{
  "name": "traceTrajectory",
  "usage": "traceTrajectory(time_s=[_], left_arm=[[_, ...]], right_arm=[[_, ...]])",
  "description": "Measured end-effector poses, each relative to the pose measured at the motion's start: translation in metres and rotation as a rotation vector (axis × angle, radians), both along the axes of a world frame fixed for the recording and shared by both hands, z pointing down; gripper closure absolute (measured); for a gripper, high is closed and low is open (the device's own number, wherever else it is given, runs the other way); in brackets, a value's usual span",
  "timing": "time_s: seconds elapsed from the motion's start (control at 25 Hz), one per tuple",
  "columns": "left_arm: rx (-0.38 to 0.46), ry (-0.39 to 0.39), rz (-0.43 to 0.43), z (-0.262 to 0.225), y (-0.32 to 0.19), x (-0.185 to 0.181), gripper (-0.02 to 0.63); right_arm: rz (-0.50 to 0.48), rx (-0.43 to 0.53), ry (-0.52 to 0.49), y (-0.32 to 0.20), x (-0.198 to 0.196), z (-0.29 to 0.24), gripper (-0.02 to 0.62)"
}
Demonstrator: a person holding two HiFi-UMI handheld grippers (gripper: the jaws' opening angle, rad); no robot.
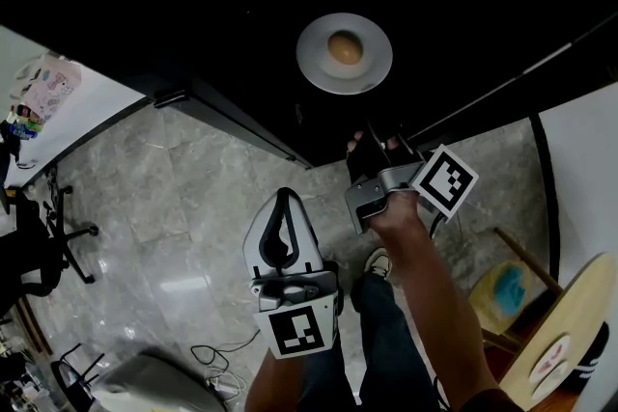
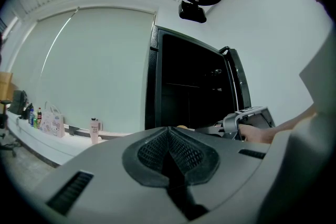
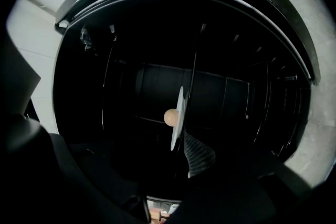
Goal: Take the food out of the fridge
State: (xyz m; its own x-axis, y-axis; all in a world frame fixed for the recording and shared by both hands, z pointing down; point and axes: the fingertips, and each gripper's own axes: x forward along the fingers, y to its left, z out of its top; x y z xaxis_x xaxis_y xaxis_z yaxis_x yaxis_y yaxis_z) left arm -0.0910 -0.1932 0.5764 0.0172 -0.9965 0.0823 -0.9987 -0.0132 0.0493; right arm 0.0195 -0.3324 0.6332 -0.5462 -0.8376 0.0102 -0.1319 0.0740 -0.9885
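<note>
Fingers [image 3: 200, 157] of right gripper [image 1: 373, 145] stood wide apart with nothing between them, at the mouth of the open fridge [image 1: 193, 5]. Just ahead and not touching them, a white plate [image 1: 372, 68] sat inside the dark fridge, with a round tan food item [image 1: 345, 48] on its middle. Left gripper [image 1: 286, 203] hung back over the marble floor [image 1: 164, 207], well apart from the plate. Its fingers [image 2: 181, 152] were pressed together and empty.
</note>
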Motion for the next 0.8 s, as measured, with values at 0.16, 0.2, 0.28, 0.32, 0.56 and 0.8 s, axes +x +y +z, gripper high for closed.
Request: traceTrajectory(time_s=[0.16, 0.2, 0.28, 0.32, 0.56, 0.8], left_arm=[[0.001, 0.001, -0.002, -0.001, 0.000, 0.000, 0.594], [0.001, 0.004, -0.002, -0.001, -0.001, 0.000, 0.594], [0.001, 0.007, -0.001, -0.002, 0.000, 0.001, 0.594], [0.001, 0.007, 0.000, -0.002, 0.000, 0.001, 0.592], [0.000, 0.004, 0.002, 0.000, 0.000, 0.001, 0.594], [-0.001, 0.006, -0.001, -0.001, 0.002, -0.001, 0.594]], right_arm=[[0.014, -0.021, -0.030, -0.006, 0.001, 0.000, 0.453], [0.017, -0.024, -0.034, -0.008, 0.001, 0.001, 0.453], [0.021, -0.033, -0.046, -0.011, 0.001, 0.002, 0.453], [0.022, -0.037, -0.052, -0.012, 0.001, 0.002, 0.453], [0.029, -0.058, -0.074, -0.019, 0.000, 0.007, 0.453], [0.032, -0.069, -0.072, -0.020, -0.001, 0.009, 0.452]])
